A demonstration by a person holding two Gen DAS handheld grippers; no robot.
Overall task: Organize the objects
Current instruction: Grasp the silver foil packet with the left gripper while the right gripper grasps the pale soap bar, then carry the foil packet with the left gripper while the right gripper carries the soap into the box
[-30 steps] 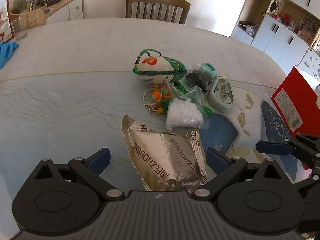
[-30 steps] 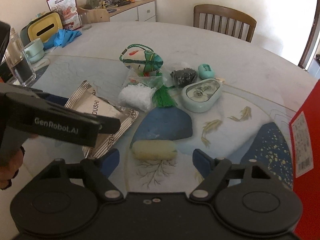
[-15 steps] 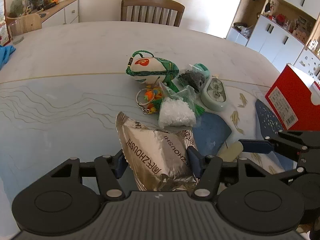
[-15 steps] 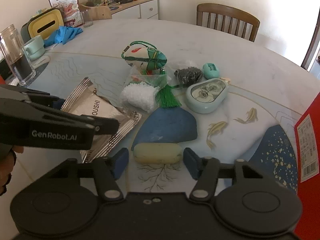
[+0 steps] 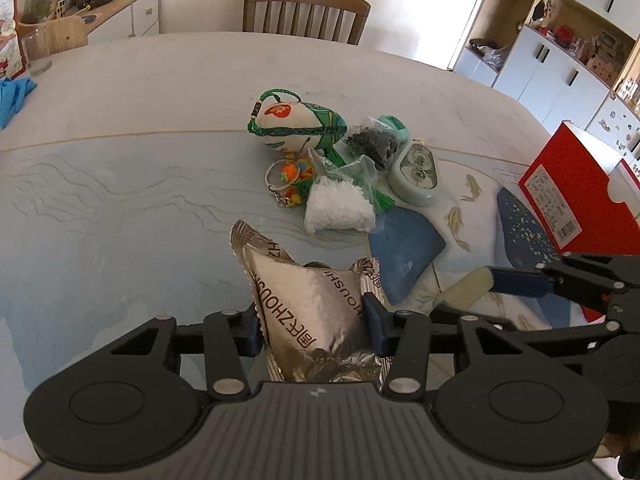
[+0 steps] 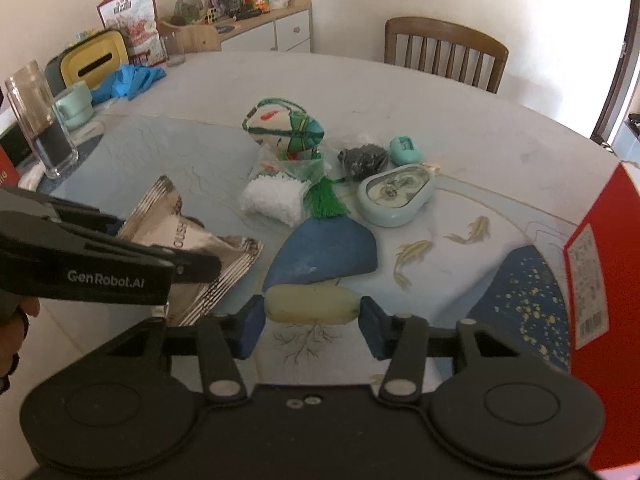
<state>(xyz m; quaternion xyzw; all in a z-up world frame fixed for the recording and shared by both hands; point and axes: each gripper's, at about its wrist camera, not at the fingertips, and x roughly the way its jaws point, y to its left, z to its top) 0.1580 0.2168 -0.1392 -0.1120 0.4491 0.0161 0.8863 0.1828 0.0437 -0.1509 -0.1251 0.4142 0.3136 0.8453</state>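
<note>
My left gripper [image 5: 312, 326] is shut on a silver foil packet [image 5: 312, 312], which buckles between the blue pads; the packet also shows in the right wrist view [image 6: 192, 240]. My right gripper [image 6: 310, 330] is shut on a pale yellow oblong piece [image 6: 310, 304], seen from the left wrist too [image 5: 466, 288]. Beyond lie a green-and-white plush pouch [image 5: 298, 124], a bag of white beads [image 5: 338, 208], a keyring toy [image 5: 290, 178], a bag of dark bits [image 5: 372, 144] and a mint oval case [image 5: 416, 174].
A red box [image 5: 576, 192] stands at the table's right edge, also in the right wrist view [image 6: 596, 272]. A glass jar [image 6: 40, 128], a mint cup, a yellow tissue box and blue gloves [image 6: 128, 80] sit at the far left. A wooden chair [image 5: 304, 14] stands beyond the table.
Both grippers went from wide open to closed: the left pinched the foil packet, crumpling it, and the right closed on the yellow piece.
</note>
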